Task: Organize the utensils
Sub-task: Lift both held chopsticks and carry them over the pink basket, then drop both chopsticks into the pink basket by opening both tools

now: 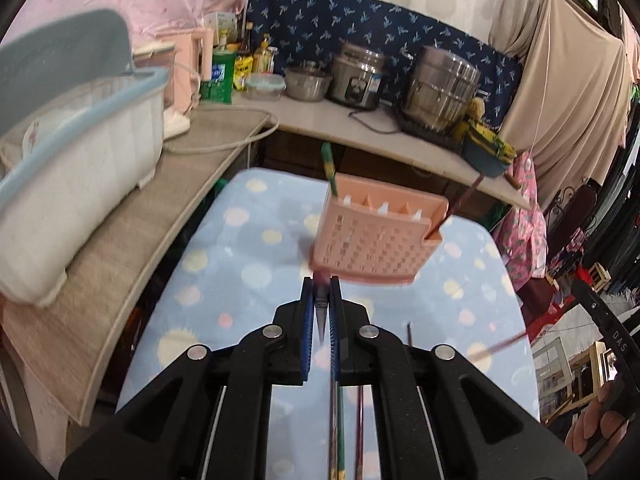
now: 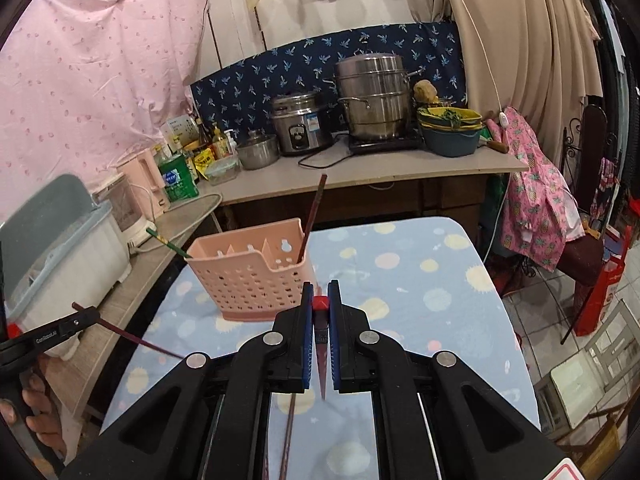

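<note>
Chopsticks are the utensils being sorted, and two are already standing in the pink perforated utensil holder [image 2: 250,276] on the dotted blue tablecloth [image 2: 420,280]: a green-and-yellow chopstick [image 2: 168,244] is leaning out of its left end, and a dark red chopstick [image 2: 314,216] is rising from its right end. The left gripper [image 1: 321,288] is clenching a slim chopstick whose shaft is running back beneath the camera, with a reddish tip just showing past the blue pads [image 1: 307,320]. The right gripper [image 2: 320,300] is likewise clamping a dark chopstick with a small red cap between its fingers. In the right wrist view, another dark stick [image 2: 136,340] is crossing near the left tool's tip.

These sticks are likely handling as light, stiff and smooth, so they are probably prone to swivelling or slipping in a narrow pinch. Gripping nearer the middle should be steadying them for a tip-down drop into a compartment.
</note>
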Available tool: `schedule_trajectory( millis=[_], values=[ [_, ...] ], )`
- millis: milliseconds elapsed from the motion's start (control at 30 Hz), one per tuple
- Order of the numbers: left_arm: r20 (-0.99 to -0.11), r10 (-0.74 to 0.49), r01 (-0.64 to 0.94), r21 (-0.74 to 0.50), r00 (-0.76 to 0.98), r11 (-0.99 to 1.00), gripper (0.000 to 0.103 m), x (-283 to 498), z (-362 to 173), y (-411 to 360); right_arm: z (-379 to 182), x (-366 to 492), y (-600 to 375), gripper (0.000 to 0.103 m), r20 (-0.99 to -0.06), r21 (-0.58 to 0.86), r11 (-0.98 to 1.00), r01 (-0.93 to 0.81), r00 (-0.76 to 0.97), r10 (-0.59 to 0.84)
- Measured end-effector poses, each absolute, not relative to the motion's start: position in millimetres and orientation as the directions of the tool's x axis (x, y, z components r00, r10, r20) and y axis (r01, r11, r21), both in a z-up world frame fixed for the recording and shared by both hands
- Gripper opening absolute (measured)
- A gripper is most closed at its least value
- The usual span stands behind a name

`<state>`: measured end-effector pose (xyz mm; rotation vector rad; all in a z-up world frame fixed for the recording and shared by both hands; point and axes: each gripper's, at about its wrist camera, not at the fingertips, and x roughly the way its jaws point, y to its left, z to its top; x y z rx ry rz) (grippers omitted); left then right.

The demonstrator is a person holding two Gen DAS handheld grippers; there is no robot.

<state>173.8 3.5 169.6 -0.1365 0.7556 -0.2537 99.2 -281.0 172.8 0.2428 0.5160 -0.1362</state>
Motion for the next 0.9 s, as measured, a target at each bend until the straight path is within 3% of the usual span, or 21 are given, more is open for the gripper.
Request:
schedule_trajectory(
  millis=[567,733,900],
  values=[
    [-0.419,-0.338,0.243,-0.265,0.842,0.933,0.007,263,303,-24,307,205,-258,0.007,-0.222,0.269,0.961,0.059,0.975,0.003],
    [-0.397,-0.313,0.234,-0.236,0.863,0.943,0.007,290,300,-34,307,243,-253,0.007,-0.214,0.272,0.961,0.044,0.977,0.016],
    [-0.443,-0.308,0.222,-0.236,0.842,0.946,0.007,316,272,-39,269,274,-253,0.007,-0.286,0.287,0.956,0.062,0.958,0.024]
  ],
)
